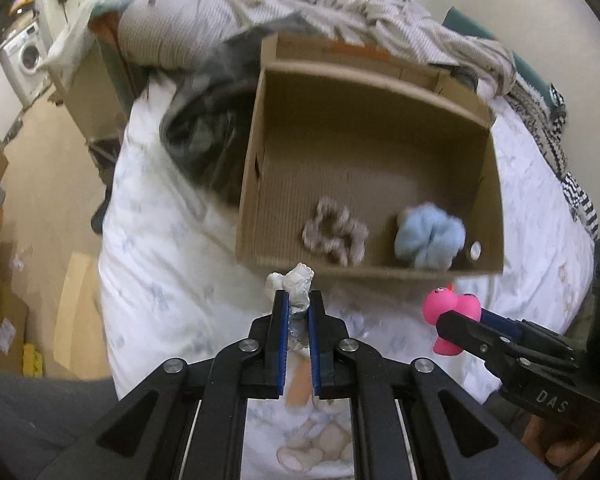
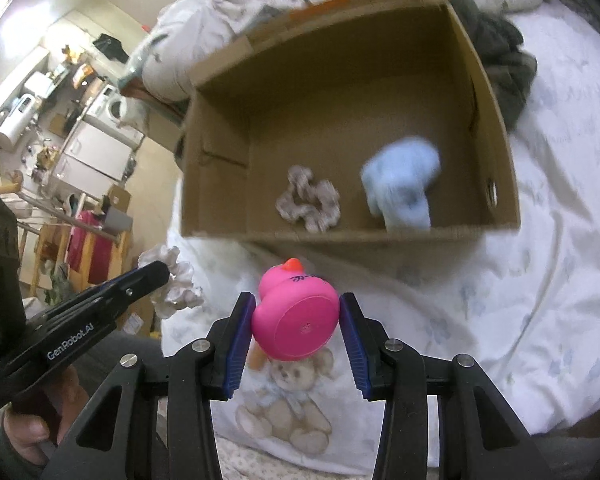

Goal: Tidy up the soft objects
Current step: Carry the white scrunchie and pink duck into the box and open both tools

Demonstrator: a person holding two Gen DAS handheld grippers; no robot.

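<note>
So both claws have something in them right now. The left claw (image 1: 298, 300) is squeezed tight on a white scrunchie (image 1: 294, 285), fingers nearly together with the fabric bunched up between the blue pads and poking out past the tips. In the right wrist view you can see the same scrunchie (image 2: 178, 286) sticking out of that claw off to the left side.

The right claw (image 2: 296, 312) is clamped on a pink rubber duck (image 2: 296, 318), one pad on each side of its body, flat base facing the camera and the orange beak pointing away toward the box. From the left wrist view the duck (image 1: 448, 310) sits just beside the near wall of the box, held above the bed.

The cardboard box (image 1: 256, 184) is sitting open on the bed, on a white duvet (image 2: 548, 280) with a faint blue print and a teddy bear picture (image 2: 286, 404) on it. Inside the box, near the front wall, there's a brown-and-white patterned scrunchie (image 2: 310, 204) on the left and a fluffy light blue scrunchie (image 2: 404, 184) to its right, apart from each other. The blue one is blurry in both views.

Behind the box there's a heap of blankets and clothes (image 1: 340, 12).
</note>
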